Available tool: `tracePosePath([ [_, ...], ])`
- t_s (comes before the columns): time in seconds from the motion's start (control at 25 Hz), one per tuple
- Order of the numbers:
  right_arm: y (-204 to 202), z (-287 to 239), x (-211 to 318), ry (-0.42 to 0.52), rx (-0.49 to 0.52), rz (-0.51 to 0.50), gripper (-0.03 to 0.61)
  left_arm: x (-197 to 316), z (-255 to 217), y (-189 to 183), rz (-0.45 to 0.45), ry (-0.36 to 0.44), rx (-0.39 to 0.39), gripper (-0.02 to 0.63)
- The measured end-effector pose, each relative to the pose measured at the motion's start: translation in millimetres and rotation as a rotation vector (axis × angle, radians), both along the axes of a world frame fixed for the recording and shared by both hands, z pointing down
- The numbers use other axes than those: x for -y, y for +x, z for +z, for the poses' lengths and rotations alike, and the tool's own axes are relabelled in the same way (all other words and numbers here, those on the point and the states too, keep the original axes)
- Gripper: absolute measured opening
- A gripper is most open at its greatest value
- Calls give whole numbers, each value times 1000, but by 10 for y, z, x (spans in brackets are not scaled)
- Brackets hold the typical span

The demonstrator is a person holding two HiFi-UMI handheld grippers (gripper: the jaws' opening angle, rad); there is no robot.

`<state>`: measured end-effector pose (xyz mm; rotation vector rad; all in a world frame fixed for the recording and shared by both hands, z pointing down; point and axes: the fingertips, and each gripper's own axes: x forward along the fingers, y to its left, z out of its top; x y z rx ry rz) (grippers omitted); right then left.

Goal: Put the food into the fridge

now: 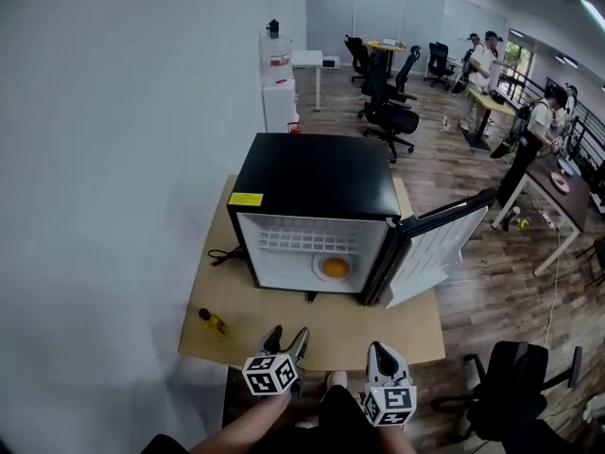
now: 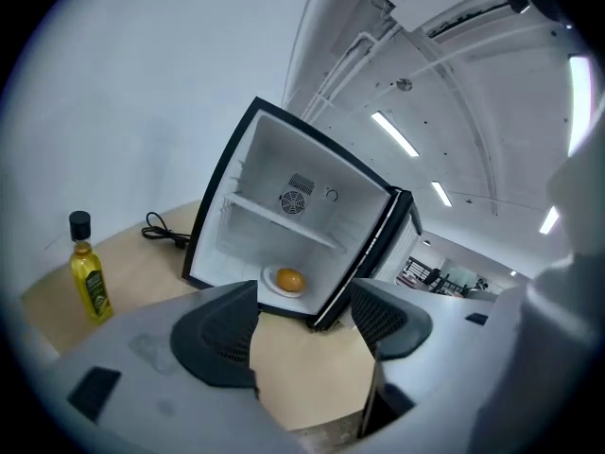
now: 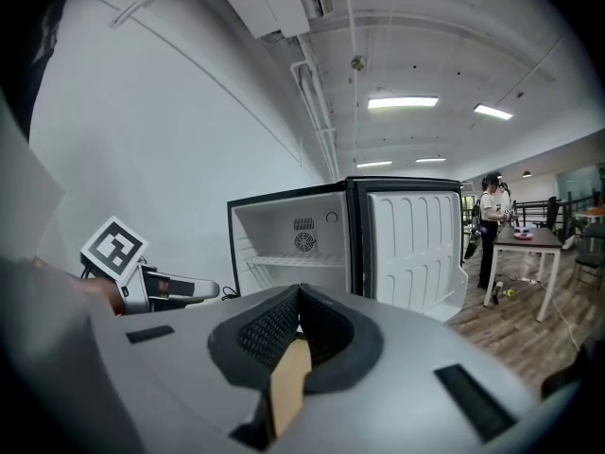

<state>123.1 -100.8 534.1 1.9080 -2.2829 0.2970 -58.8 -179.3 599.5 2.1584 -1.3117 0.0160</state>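
A black mini fridge [image 1: 317, 176] stands on a wooden table [image 1: 413, 336], its door [image 1: 433, 252] swung open to the right. Inside, on the fridge floor, an orange round food [image 1: 335, 268] lies on a white plate [image 1: 319, 270]. The left gripper view shows the same food [image 2: 289, 279] under a wire shelf [image 2: 284, 223]. My left gripper [image 1: 286, 340] hangs over the table's near edge, open and empty [image 2: 307, 327]. My right gripper [image 1: 381, 353] is beside it, jaws shut with nothing between them [image 3: 299, 297]. Both are well short of the fridge.
A yellow oil bottle [image 1: 212, 321] with a black cap stands at the table's front left, also seen in the left gripper view [image 2: 88, 274]. The fridge's black cable [image 1: 223, 253] lies left of it. A wall runs along the left. Office chairs [image 1: 389, 113] and people are at the back right.
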Motion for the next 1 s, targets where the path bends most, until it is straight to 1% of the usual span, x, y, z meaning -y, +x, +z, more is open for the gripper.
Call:
tracePosePath([
  [0.04, -24, -26, -85, 1, 2, 2, 60, -133, -88, -22, 12, 9, -10, 284],
  [0.08, -51, -61, -167, 4, 0, 1, 60, -260, -195, -40, 24, 40, -12, 284],
  [0.12, -81, -101, -245, 9, -6, -2, 60, -381, -324, -67, 29, 98, -2, 284],
  [0.2, -154, -170, -402, 20, -20, -10, 60, -632, -586, -145, 25, 255, 43, 284],
  [0.24, -190, -186, -487, 21, -22, -11, 60, -771, -678, -178, 25, 312, 58, 284],
  [0.28, -221, -189, -570, 20, -19, -12, 60, -909, -733, -199, 26, 342, 62, 284],
  [0.4, -278, -168, -742, 12, -16, -15, 60, -1207, -788, -186, 45, 358, 71, 284],
  [0.52, -277, -172, -878, 10, -38, -26, 60, -1395, -809, -133, 76, 369, 140, 284],
  [0.64, -176, -210, -1021, 13, -70, -25, 60, -1535, -833, -58, 111, 369, 198, 282],
  [0.76, -20, -270, -1152, 11, -81, -18, 60, -1628, -935, -34, 96, 371, 200, 281],
  [0.8, 19, -297, -1187, 14, -78, -18, 60, -1644, -963, -45, 80, 367, 213, 267],
  [0.88, 62, -350, -1242, 23, -68, -26, 60, -1659, -1008, -64, 49, 355, 245, 187],
  [0.92, 69, -378, -1270, 28, -63, -33, 60, -1677, -1034, -57, 41, 350, 248, 156],
  [0.96, 71, -408, -1303, 33, -60, -42, 60, -1710, -1065, -37, 38, 349, 241, 118],
  [1.0, 71, -438, -1338, 38, -59, -51, 60, -1752, -1101, -5, 40, 350, 227, 53],
])
